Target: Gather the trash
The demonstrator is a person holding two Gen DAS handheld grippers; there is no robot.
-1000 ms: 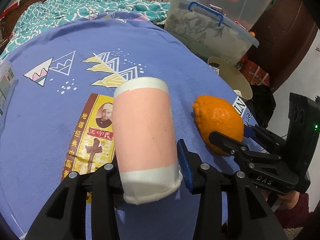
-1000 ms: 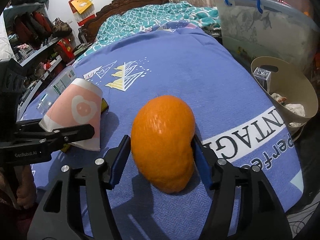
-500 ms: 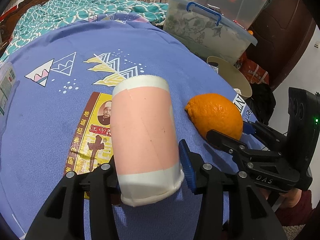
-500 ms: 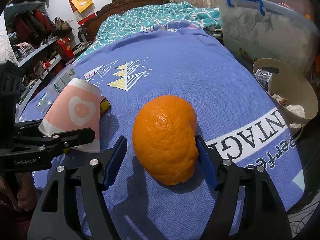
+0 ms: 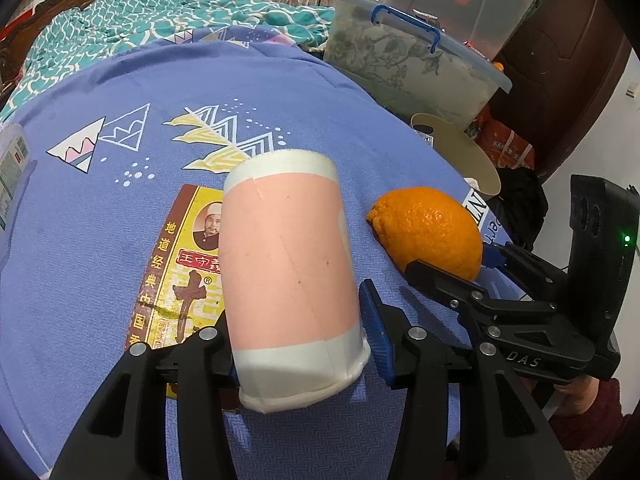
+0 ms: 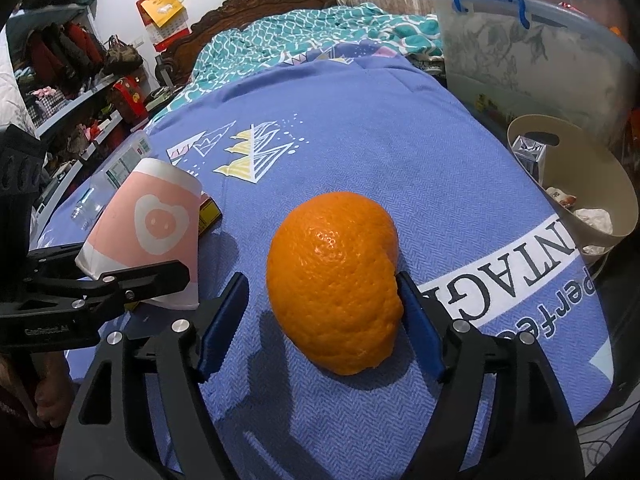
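A pink and white paper cup lies on its side on the purple cloth, between the fingers of my left gripper, which look closed against its rim end. It also shows in the right wrist view. An orange peel sits between the fingers of my right gripper; the right pad touches it, the left pad stands off, so the gripper is open. The peel also shows in the left wrist view.
A yellow and brown flat box lies under the cup. A beige waste bin with scraps stands past the cloth's right edge. A clear storage box with a blue handle is behind it. A plastic bottle lies at the left.
My right gripper's fingers have spread apart around the orange peel, which has tipped slightly. My left gripper stays on the cup, and the cup has shifted little.
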